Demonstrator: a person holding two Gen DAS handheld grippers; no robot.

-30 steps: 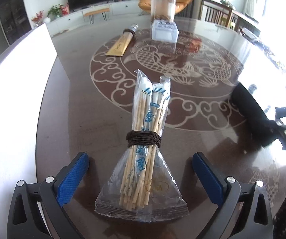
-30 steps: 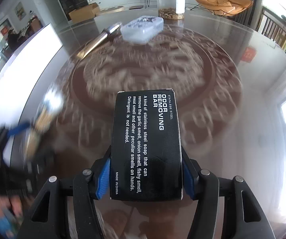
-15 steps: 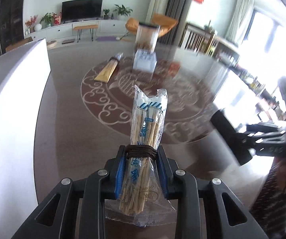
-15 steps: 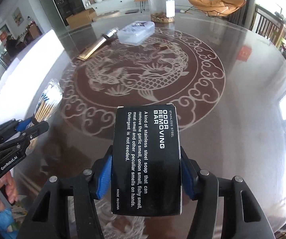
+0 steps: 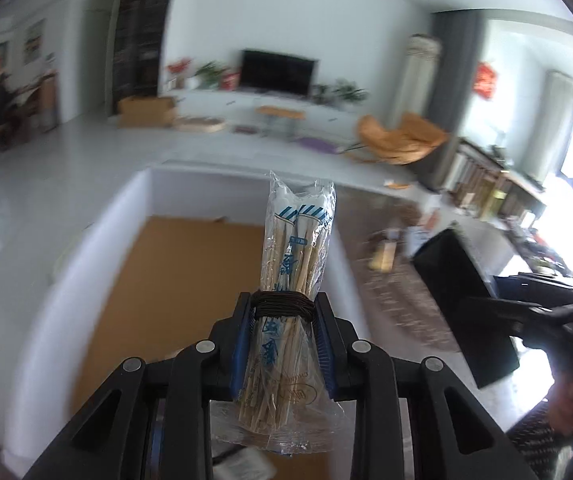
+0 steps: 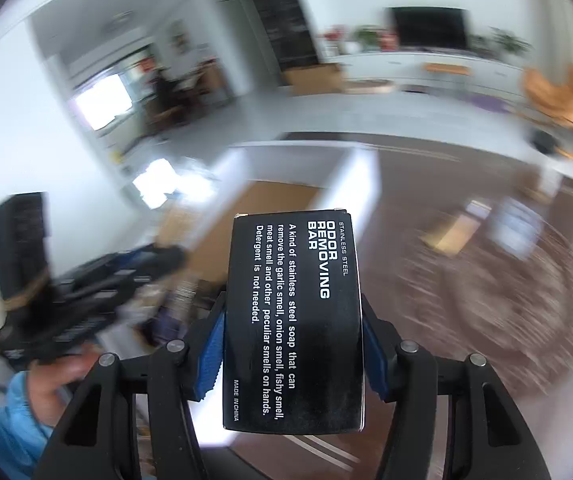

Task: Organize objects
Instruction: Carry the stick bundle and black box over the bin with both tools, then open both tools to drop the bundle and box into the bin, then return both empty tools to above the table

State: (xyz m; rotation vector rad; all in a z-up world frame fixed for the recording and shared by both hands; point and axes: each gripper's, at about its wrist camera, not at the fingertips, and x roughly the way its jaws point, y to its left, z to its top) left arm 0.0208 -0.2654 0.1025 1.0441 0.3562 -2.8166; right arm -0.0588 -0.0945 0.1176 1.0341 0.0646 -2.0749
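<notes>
Bundle of pale bamboo skewers in a clear plastic sleeve with blue print [image 5: 292, 280], bound at mid-length by a dark brown cord, sits pinched in the left gripper [image 5: 284, 340]; both blue pads press against the cord wrap. Long axis runs straight forward along the fingers, sealed narrow end pointing away from the camera, splayed end back toward it. Bundle is off the table, above a white-walled box with a brown cardboard floor [image 5: 190, 280]. Right gripper [image 6: 292, 344] clamps a black rectangular carton lettered "ODOR REMOVING BAR" [image 6: 292, 320] by its two long sides; long axis likewise along the fingers, printed face up, text reading sideways. Carton is held in the air, the same white box [image 6: 350, 176] beyond it and the dark brown patterned table [image 6: 486, 300] to its right. Background heavily blurred in both views.
</notes>
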